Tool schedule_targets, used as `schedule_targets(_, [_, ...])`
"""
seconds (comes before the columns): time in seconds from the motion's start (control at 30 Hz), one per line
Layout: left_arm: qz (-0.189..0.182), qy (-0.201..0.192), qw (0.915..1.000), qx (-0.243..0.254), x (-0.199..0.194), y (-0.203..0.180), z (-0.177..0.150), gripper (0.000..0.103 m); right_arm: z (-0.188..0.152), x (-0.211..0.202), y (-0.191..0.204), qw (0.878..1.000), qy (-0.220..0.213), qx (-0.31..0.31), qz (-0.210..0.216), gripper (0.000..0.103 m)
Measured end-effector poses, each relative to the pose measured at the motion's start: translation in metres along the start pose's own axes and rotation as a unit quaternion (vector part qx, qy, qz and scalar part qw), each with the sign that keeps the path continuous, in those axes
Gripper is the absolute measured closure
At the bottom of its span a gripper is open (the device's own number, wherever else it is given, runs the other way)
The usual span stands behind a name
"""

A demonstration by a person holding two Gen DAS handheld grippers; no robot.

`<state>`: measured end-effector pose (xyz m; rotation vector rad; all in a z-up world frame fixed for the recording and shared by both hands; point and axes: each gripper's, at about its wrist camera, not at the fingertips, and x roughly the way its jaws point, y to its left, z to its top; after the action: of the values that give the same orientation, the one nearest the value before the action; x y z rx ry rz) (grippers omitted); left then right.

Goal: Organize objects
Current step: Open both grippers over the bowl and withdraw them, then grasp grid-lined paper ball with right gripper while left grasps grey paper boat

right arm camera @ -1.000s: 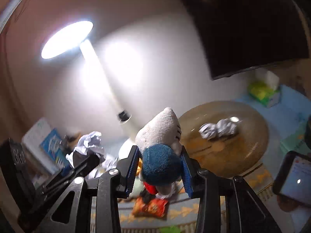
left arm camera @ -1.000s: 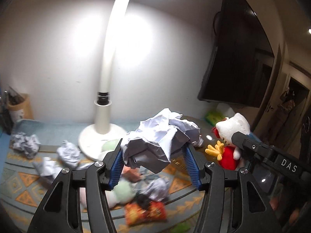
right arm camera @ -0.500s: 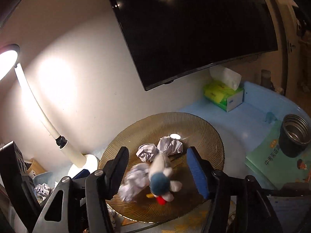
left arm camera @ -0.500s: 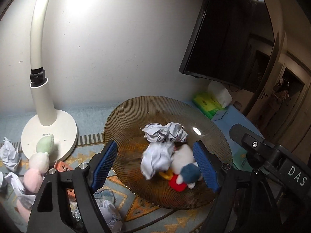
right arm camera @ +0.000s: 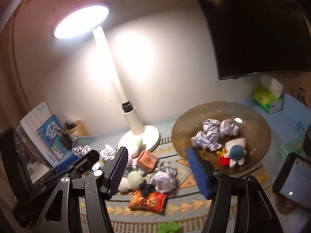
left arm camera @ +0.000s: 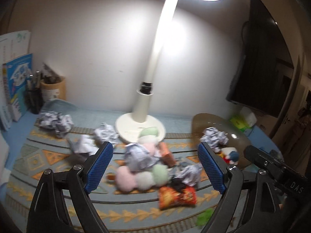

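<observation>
Both grippers are open and empty above a patterned mat. My left gripper (left arm camera: 155,167) hovers over a pile: crumpled paper balls (left arm camera: 139,156), pastel plush balls (left arm camera: 141,177) and an orange snack bag (left arm camera: 176,195). My right gripper (right arm camera: 157,171) hovers over the same pile, with a paper ball (right arm camera: 163,181), an orange box (right arm camera: 146,160) and the snack bag (right arm camera: 148,199). The brown glass plate (right arm camera: 254,114) at the right holds three paper balls (right arm camera: 210,135) and a small plush toy (right arm camera: 234,152). The plate also shows in the left wrist view (left arm camera: 202,120).
A white desk lamp (left arm camera: 141,128) stands behind the pile. Books (right arm camera: 46,136) and a pen cup (left arm camera: 53,91) are at the left. A tissue box (right arm camera: 269,99) sits behind the plate, a phone (right arm camera: 295,180) at the right edge. More paper balls (left arm camera: 56,122) lie on the mat's left.
One second ago the left gripper held a paper ball and the right held the plush toy. Both were dropped into the plate. Both grippers have since swung left over the pile.
</observation>
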<state>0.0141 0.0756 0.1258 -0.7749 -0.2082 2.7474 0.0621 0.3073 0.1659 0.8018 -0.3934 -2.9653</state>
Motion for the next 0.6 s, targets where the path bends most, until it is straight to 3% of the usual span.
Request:
schedule_targets(0.07, [0.040, 0.022, 0.9990, -0.003, 0.003, 0.035, -0.012, 0.015, -0.026, 0.014, 0.014, 1.000, 0.023, -0.016, 0.006, 0.036])
schedule_targets(0.13, [0.033, 0.054, 0.9971, -0.043, 0.012, 0.072, -0.023, 0.015, -0.050, 0.033, 0.023, 0.998, 0.051, -0.017, 0.021, 0.036])
schedule_targets(0.23, [0.063, 0.069, 0.9926, -0.078, 0.023, 0.109, -0.039, 0.015, -0.077, 0.051, 0.028, 0.998, 0.055, -0.030, 0.026, 0.036])
schedule_targets(0.3, [0.052, 0.087, 0.9890, -0.108, 0.033, 0.125, -0.048, 0.015, -0.088, 0.060, 0.031, 0.997, 0.062, -0.044, 0.011, 0.036])
schedule_targets(0.4, [0.015, 0.118, 0.9767, -0.179, 0.045, 0.146, -0.054, 0.015, -0.094, 0.071, 0.032, 0.995, 0.084, -0.051, 0.011, 0.036])
schedule_targets(0.53, [0.046, 0.127, 0.9804, -0.144, 0.057, 0.142, -0.034, 0.015, -0.093, 0.074, 0.030, 0.994, 0.094, -0.049, 0.026, 0.036])
schedule_targets(0.6, [0.036, 0.137, 0.9832, -0.116, 0.070, 0.136, -0.022, 0.015, -0.092, 0.081, 0.034, 0.992, 0.113, -0.056, 0.032, 0.036])
